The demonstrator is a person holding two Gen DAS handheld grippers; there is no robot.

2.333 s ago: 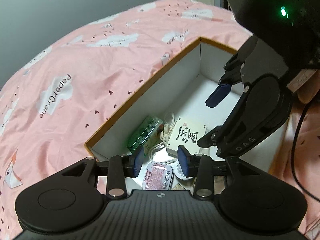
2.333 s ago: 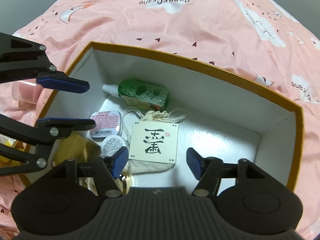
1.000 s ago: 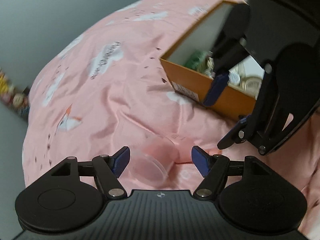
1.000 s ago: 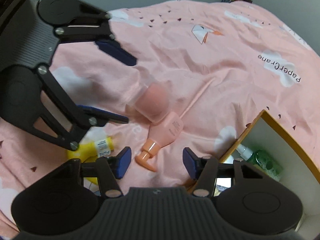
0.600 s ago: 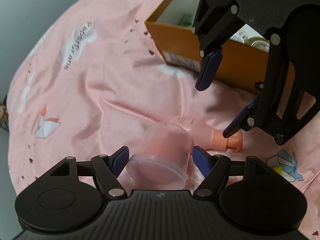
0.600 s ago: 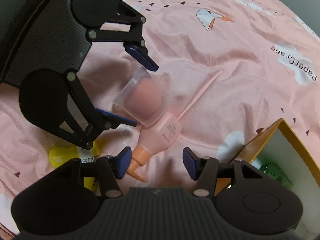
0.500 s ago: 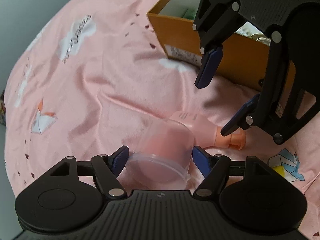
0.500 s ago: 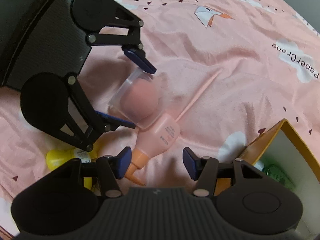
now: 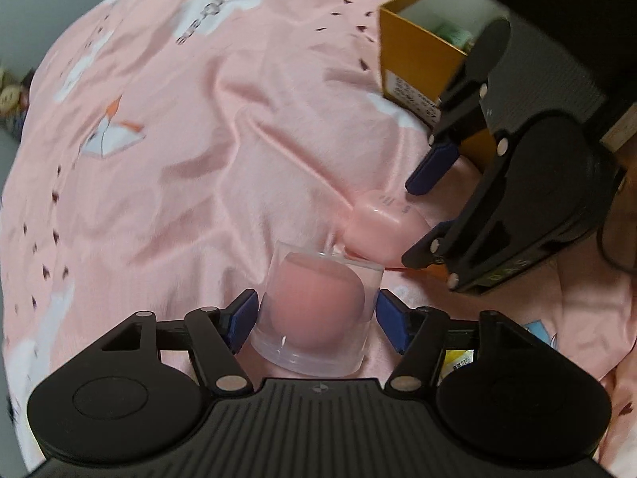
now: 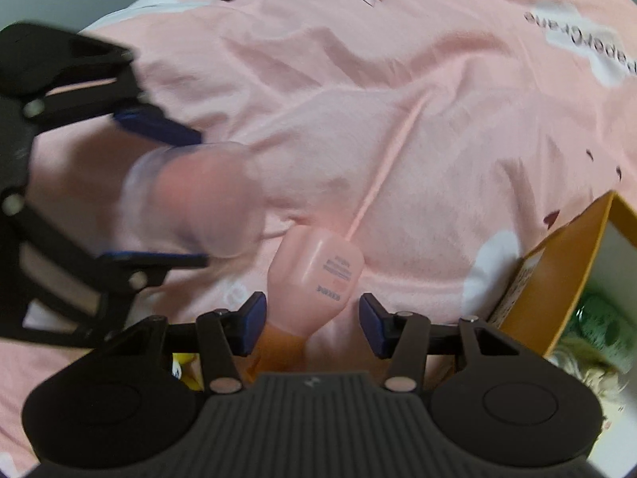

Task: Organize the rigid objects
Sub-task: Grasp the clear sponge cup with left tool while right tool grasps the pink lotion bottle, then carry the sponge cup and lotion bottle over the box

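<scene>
A clear plastic case with a pink sponge inside (image 9: 316, 310) lies on the pink bedspread. My left gripper (image 9: 316, 320) is open with a finger on each side of the case; it shows blurred in the right wrist view (image 10: 195, 207). A pink pump bottle (image 10: 318, 275) lies on its side beside the case. My right gripper (image 10: 312, 324) is open and straddles the bottle's neck end. In the left wrist view the right gripper (image 9: 424, 215) sits over the bottle (image 9: 382, 225).
An orange cardboard box (image 9: 414, 59) with a white inside stands at the right, also in the right wrist view (image 10: 565, 263), with a green item inside. A yellow bottle (image 10: 185, 364) peeks out below the right gripper. A thin pink stick (image 10: 382, 167) lies on the bedspread.
Both grippers left the box and came down over the bedspread. The left gripper closed in around the clear case; the right gripper lowered around the pink bottle.
</scene>
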